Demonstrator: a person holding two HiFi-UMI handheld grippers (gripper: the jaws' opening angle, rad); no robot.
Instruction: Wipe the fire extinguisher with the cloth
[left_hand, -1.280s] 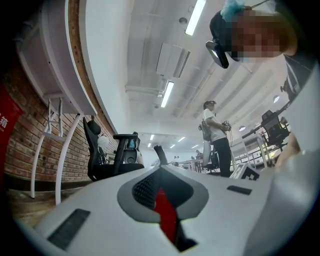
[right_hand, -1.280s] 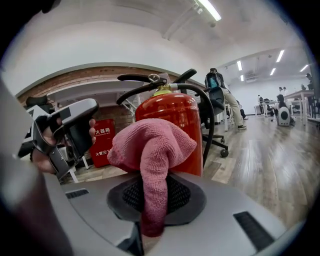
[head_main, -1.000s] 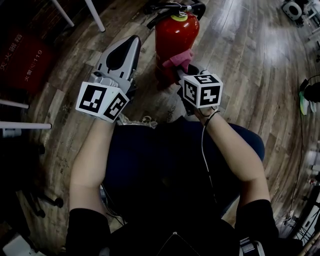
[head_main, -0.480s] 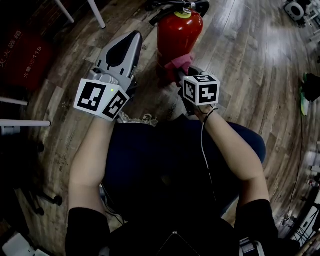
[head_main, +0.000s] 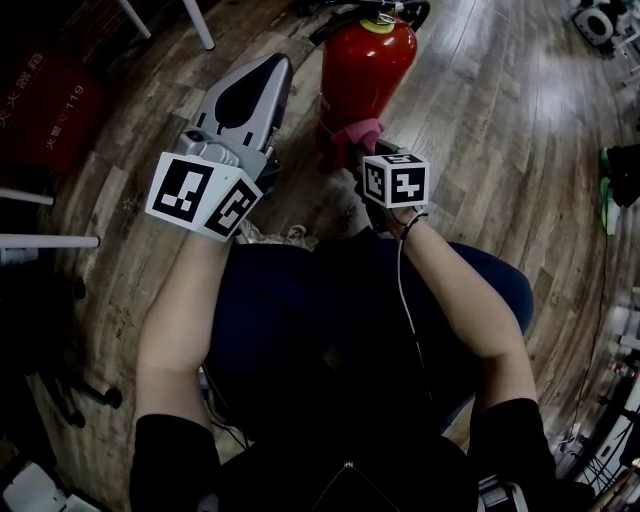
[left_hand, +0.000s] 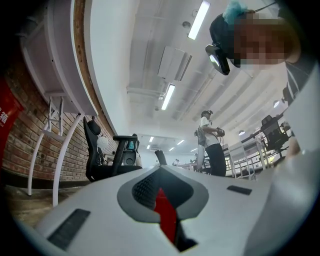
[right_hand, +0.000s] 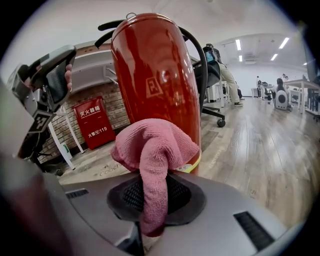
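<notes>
Of the two hand-held grippers, the right hand-held gripper (head_main: 362, 152) is clamping the one pink cloth (right_hand: 152, 150) and pressing it against the lower body of the single red fire extinguisher (right_hand: 155, 75). The extinguisher is standing upright on the wooden floor (head_main: 480, 120), long axis vertical, handle pointing up. The left hand-held gripper (head_main: 262, 75) is hovering just beside it, jaws together and holding nothing.

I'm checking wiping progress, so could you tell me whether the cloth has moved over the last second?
Yes, slightly: the cloth has slid down the fire extinguisher, farther from its top, toward its base.
</notes>
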